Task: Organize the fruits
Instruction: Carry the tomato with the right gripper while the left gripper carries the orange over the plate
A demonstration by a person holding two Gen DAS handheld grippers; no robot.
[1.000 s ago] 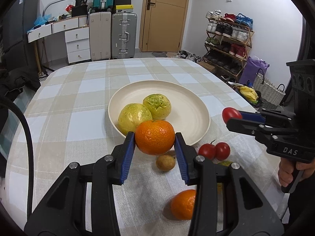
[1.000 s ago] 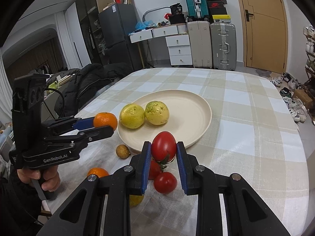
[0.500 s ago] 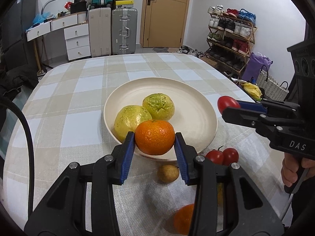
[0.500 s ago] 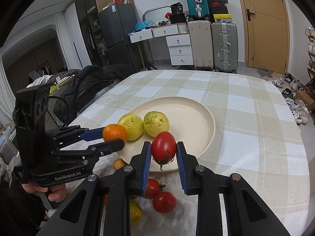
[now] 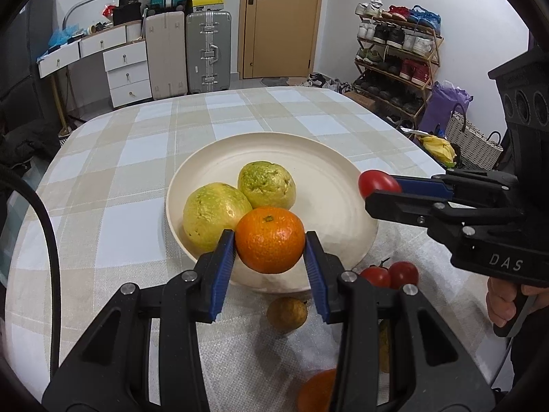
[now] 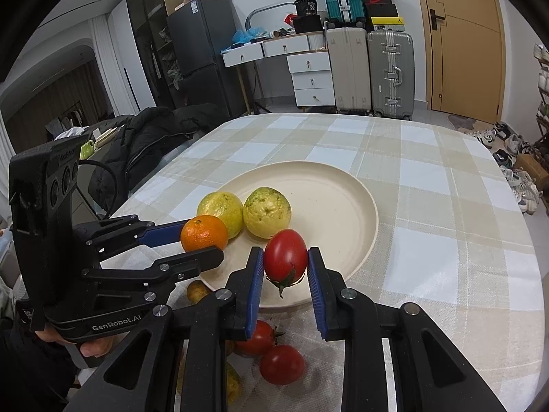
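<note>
Right gripper [image 6: 285, 263] clamps a tomato [image 6: 285, 256] over the plate [image 6: 357, 202].

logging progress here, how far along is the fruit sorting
Done: two yellow-green fruits lie on the plate. In hand: the left tongs grip an orange and the right tongs a tomato, both over the plate's near rim. Left on the cloth: two tomatoes, a small brown fruit, another orange.
</note>
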